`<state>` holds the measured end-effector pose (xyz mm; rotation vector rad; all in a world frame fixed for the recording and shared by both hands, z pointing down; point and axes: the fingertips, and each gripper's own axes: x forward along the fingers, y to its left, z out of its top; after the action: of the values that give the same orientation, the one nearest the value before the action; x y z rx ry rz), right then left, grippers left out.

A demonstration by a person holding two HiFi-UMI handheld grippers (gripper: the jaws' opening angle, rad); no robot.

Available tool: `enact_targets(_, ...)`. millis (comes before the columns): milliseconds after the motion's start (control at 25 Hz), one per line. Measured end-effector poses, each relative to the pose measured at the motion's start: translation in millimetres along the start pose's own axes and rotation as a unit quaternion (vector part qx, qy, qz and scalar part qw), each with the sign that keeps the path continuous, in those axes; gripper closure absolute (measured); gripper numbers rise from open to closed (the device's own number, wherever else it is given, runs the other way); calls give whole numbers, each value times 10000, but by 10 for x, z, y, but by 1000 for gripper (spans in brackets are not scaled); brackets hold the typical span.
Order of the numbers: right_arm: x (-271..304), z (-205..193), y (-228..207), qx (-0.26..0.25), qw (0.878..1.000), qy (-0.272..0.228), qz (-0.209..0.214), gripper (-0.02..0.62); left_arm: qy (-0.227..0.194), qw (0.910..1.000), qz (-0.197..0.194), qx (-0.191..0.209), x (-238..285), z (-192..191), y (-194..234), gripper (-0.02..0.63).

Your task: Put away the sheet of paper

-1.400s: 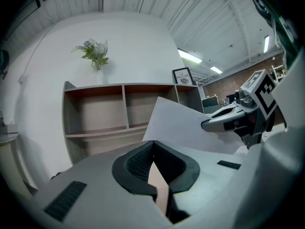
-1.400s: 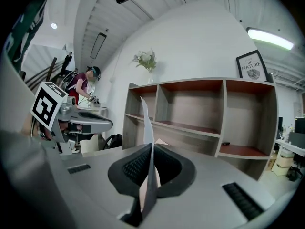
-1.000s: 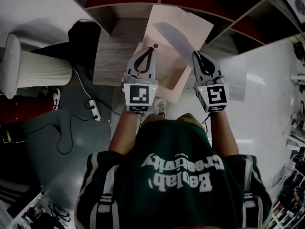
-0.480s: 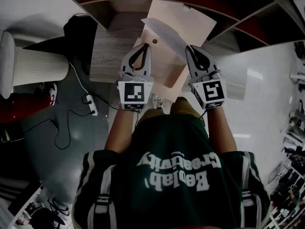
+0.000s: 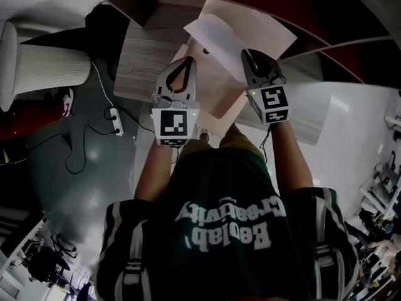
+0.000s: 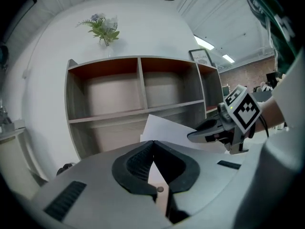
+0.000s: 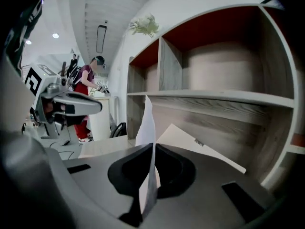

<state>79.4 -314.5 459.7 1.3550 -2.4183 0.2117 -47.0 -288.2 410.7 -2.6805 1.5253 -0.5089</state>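
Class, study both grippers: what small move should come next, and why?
Probably ease the right gripper forward so the free edge of the white sheet of paper slips into the beige paper folder. Its jaws are shut on the sheet, and the left gripper is shut on the folder's near flap, apparently parting it from the back.

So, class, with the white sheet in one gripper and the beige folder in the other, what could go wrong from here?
The thin white paper sheet, pinched at one edge by the right gripper, stands bowed; it may crease against the beige card folder. The left gripper grips that folder at one edge only, so it could sag or slip.
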Motion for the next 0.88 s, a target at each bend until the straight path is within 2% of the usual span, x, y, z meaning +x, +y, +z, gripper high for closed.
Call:
enact_targets(160, 345, -272, -269, -269, 9989, 378, 41, 560, 187, 9996, 212, -55, 93, -80, 35, 588)
enact_targets(400, 719, -563, -543, -1175, 9892, 874, 36, 560, 379, 9982, 443, -129, 197, -219, 109, 588)
enact_targets(560, 865, -623, -645, -2057, 9725, 1088, 119, 560, 449, 9972, 546, -233, 252, -276, 143, 588)
enact_targets(720, 954, -761, -503, -2940, 9454, 1236, 671, 560, 488, 9963, 620, -351, 293, -313, 155, 588)
enact_targets(800, 971, -867, -402, -3218, 9326, 1309, 976, 560, 511, 9960, 642, -360, 321, -331, 155, 588)
enact_targets(880, 986, -929, -359, -3278, 9286, 1342, 1104, 560, 531, 9957, 664, -370, 351, -346, 163, 588)
